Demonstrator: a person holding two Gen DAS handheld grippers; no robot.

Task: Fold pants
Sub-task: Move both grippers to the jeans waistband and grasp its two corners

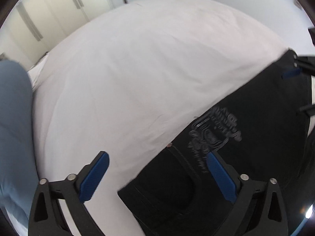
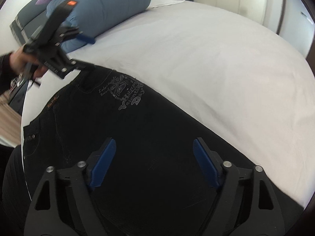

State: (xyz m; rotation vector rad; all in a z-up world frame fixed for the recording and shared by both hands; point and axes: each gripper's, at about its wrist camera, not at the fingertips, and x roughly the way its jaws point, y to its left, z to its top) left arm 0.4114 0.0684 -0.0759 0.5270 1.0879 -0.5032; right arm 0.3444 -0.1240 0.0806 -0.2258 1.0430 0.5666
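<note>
Pants (image 2: 157,147), black denim by the look, are laid flat on the white bedsheet (image 2: 216,59) near the bed's edge, the waistband (image 2: 29,137) at the left of the right wrist view, with a stud there and a pale embroidered motif (image 2: 126,94) on the hip. Fabric is judged soft but fairly heavy and thick; seams and waistband are expected to be stiffer and to give a surer bite than the single-layer cloth, which may slip or bunch. Right gripper (image 2: 154,147) is seen spread wide above the thigh area, nothing between its blue pads (image 2: 104,163). Left gripper (image 1: 157,164) is likewise spread, straddling the upper edge of the garment, one finger over sheet, one over cloth; contact cannot be told. A blue pillow (image 2: 102,5) lies well apart at the head of the bed. Hold is best taken at waistband corner and at the outer side seam, both layers pinched together
</note>
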